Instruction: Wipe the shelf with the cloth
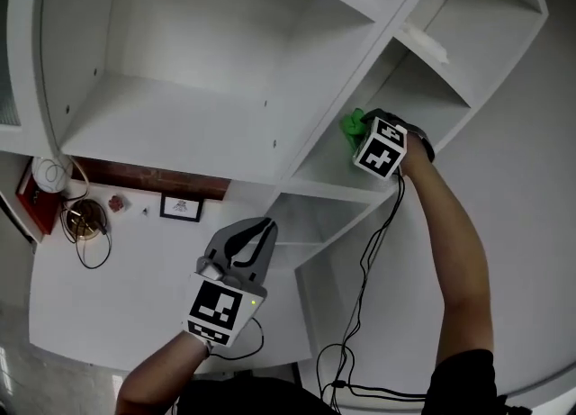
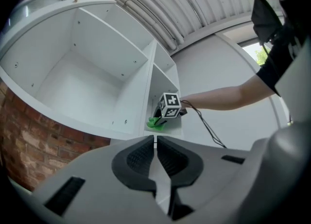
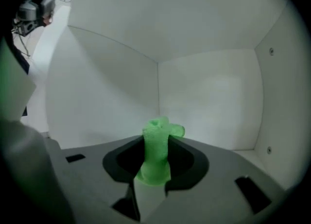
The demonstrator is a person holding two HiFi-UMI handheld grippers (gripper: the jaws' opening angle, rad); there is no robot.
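the right gripper (image 1: 363, 132) pinches the cloth (image 1: 353, 123) in its jaws so the bunched end can reach the shelf (image 1: 319, 175). the left gripper (image 2: 155, 146) hangs spare below the shelf, jaws together.

No readable text, brand, number or sign in any view.

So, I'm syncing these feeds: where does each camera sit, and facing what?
Head view: on the head, facing the shelf unit; left gripper, right gripper show.
Left gripper view: over its shut empty jaws toward the unit; right forearm shows.
Right gripper view: inside a compartment, jaws clamping the green cloth.
All share the cloth.
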